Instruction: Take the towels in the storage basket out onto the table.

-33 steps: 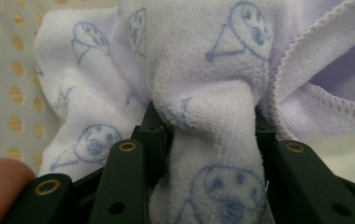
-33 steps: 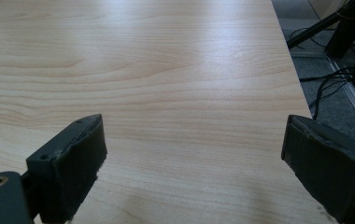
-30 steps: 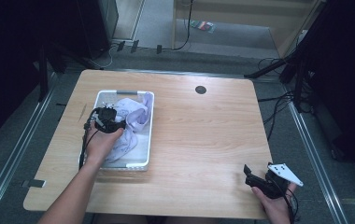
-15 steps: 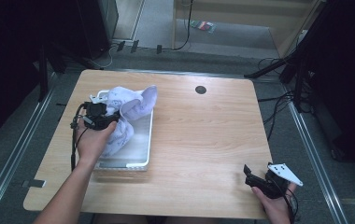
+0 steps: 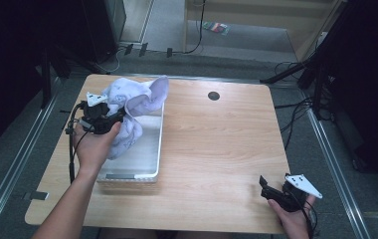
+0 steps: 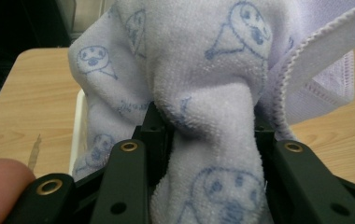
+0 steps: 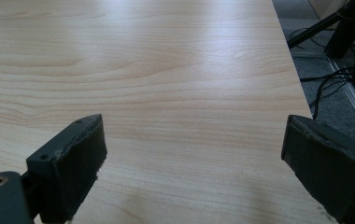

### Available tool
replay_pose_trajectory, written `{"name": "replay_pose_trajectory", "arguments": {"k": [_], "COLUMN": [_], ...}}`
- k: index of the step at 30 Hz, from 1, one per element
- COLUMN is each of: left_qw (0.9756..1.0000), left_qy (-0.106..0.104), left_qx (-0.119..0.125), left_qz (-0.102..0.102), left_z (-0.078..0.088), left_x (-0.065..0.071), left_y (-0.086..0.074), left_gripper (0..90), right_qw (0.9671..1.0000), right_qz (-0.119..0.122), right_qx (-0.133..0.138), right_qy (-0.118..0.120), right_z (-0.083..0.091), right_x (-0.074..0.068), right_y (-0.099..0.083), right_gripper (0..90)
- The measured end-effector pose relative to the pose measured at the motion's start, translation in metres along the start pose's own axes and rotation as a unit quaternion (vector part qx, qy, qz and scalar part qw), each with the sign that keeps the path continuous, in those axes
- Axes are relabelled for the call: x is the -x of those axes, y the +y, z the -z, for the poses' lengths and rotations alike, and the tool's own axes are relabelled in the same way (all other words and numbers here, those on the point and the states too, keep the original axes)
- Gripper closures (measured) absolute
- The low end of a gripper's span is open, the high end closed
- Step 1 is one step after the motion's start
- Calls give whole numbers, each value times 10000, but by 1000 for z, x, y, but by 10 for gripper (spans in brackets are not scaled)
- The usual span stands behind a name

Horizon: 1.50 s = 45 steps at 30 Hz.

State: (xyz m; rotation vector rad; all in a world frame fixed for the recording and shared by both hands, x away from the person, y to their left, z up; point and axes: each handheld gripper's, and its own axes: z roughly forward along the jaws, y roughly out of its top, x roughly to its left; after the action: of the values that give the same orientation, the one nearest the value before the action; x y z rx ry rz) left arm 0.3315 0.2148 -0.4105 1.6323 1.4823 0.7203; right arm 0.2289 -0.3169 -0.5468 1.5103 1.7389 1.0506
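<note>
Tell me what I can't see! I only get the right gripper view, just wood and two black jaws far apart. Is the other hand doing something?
Observer: Yes. The left gripper is shut on a pale purple towel, and most of the towel is lifted above a white bin.
Operator: Does the towel have pictures on it?
Observer: It does. In the left gripper view, little blue cartoon faces are printed all over the towel.
Operator: Where is my gripper?
Observer: The right gripper sits near the table's front right corner, far from the bin.
</note>
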Motion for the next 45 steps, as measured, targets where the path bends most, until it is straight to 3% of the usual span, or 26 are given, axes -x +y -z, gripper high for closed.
{"name": "replay_pose_trajectory", "arguments": {"k": [10,19,33,45], "left_qw": [9997,9980,9938,9903], "left_qy": [-206,-462,-921,-1263], "left_qx": [140,426,612,493], "left_qz": [7,12,-132,-302], "left_z": [9,12,6,-14], "left_x": [20,43,95,145], "left_y": [18,25,36,32], "left_gripper": [620,618,615,615], "right_qw": [10000,10000,10000,10000], "right_qz": [9,8,-6,-40], "right_qx": [15,21,33,44], "right_qy": [5,11,13,24], "right_z": [0,0,0,1], "right_x": [0,0,1,1], "right_y": [0,0,0,0], "right_gripper": [64,63,64,64]}}
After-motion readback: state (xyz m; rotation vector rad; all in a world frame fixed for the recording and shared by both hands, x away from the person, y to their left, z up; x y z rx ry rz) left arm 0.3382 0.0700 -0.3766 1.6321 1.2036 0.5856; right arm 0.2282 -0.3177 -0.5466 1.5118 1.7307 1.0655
